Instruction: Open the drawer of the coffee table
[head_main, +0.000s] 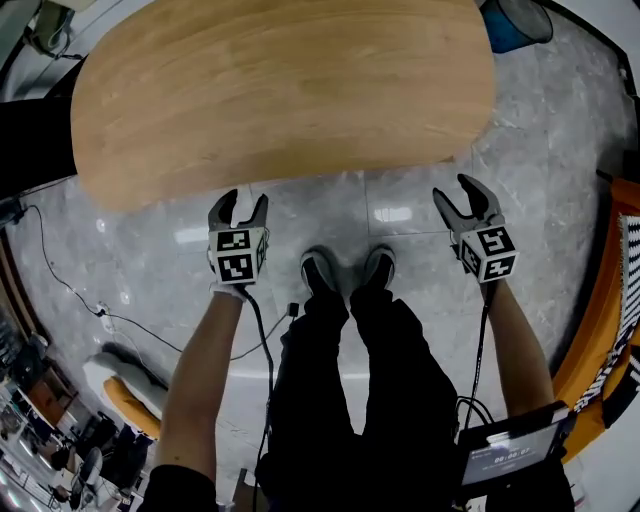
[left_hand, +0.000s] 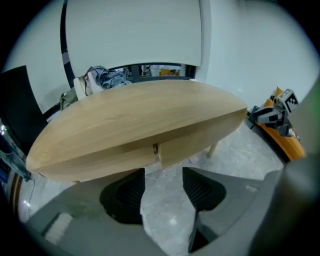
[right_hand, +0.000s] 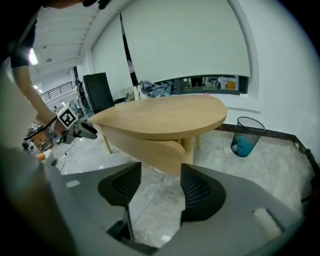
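A light wood oval coffee table (head_main: 280, 90) fills the top of the head view. Its curved drawer front (left_hand: 115, 157) runs under the top in the left gripper view, with a seam (left_hand: 155, 149) in it just above my jaws. My left gripper (head_main: 238, 208) hangs in front of the table's near edge, open, with only floor between its fingers. My right gripper (head_main: 464, 196) hangs off the table's right end, also open and empty. The rounded end panel (right_hand: 155, 147) of the table lies straight ahead of the right gripper (right_hand: 160, 187). Neither gripper touches the table.
The person's two shoes (head_main: 345, 268) stand on the grey marble floor between the grippers. A dark mesh waste bin (right_hand: 246, 136) with something blue inside stands right of the table. A black chair (right_hand: 99, 91) and a bundle of cloth (left_hand: 105, 76) lie beyond it. Cables (head_main: 110, 318) trail left.
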